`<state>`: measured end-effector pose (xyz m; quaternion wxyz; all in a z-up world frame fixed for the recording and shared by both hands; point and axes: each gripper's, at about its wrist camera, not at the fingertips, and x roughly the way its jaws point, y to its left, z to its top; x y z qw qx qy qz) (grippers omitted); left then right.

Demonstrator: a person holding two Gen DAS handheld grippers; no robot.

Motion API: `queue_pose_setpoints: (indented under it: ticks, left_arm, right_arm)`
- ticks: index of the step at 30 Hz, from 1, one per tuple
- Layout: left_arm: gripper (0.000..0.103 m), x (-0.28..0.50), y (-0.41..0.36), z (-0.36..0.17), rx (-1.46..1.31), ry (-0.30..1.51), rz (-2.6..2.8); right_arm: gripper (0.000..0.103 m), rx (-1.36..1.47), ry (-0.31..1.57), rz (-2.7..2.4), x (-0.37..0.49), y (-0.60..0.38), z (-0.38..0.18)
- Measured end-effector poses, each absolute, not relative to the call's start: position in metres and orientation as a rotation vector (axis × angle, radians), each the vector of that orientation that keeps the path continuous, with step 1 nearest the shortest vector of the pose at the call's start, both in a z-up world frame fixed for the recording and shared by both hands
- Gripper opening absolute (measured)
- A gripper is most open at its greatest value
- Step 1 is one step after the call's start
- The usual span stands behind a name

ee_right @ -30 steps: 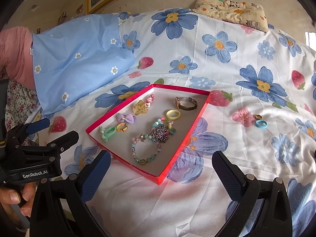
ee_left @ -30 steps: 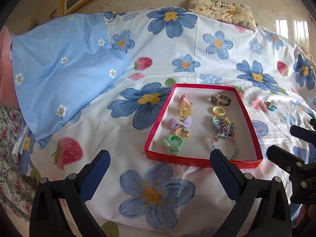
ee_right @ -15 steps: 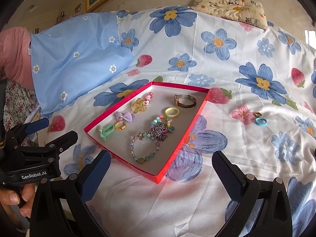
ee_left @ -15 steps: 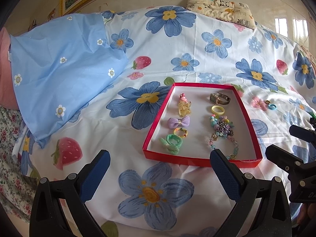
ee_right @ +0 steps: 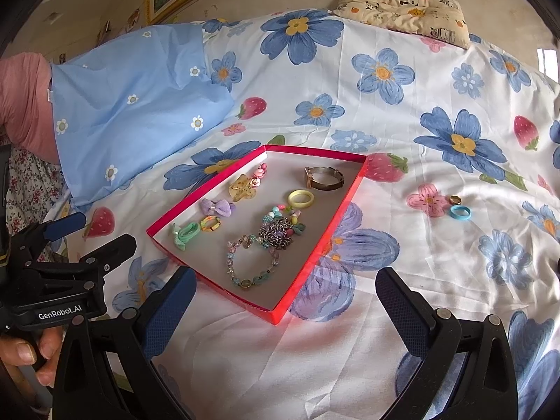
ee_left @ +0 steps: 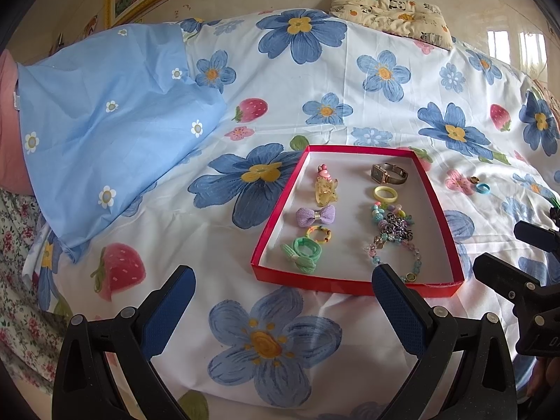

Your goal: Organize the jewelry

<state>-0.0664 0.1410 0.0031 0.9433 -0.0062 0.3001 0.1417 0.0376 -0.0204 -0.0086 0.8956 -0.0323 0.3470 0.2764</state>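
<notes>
A red shallow tray (ee_left: 269, 234) (ee_right: 315, 262) lies on the flowered bed sheet and holds a watch (ee_left: 389, 174) (ee_right: 323, 177), a yellow ring (ee_left: 385, 194) (ee_right: 301, 198), a beaded bracelet (ee_left: 393, 248) (ee_right: 250, 262), a purple bow (ee_left: 315, 215) (ee_right: 216, 207), a green hair tie (ee_left: 302, 253) (ee_right: 185, 234) and other pieces. A blue ring (ee_left: 483, 188) (ee_right: 459, 212) and a gold ring (ee_left: 474, 179) (ee_right: 455, 199) lie on the sheet right of the tray. My left gripper (ee_left: 283, 304) is open and empty before the tray. My right gripper (ee_right: 285, 304) is open and empty, near the tray's front corner.
A light blue pillowcase (ee_left: 105, 129) (ee_right: 133, 105) lies at the left. A small patterned cushion (ee_left: 388, 12) (ee_right: 402, 7) sits at the bed's far edge against the wall. Each gripper shows at the other view's edge: the right one (ee_left: 525, 280), the left one (ee_right: 63, 269).
Both views have shifted slightly; the tray sits a little lower and nearer in the right wrist view. Both grippers stay open and nothing was picked up.
</notes>
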Motion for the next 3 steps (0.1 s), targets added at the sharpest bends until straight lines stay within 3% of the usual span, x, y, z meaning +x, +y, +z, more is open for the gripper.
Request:
queue_pose_setpoints:
  ticks: [3]
  left_arm:
    - [0.102,-0.0659,0.1404,0.0026,-0.011,0.614,0.288]
  right_arm:
    - [0.103,-0.066,0.720,0.573,0.0377,-0.0207,-0.0087]
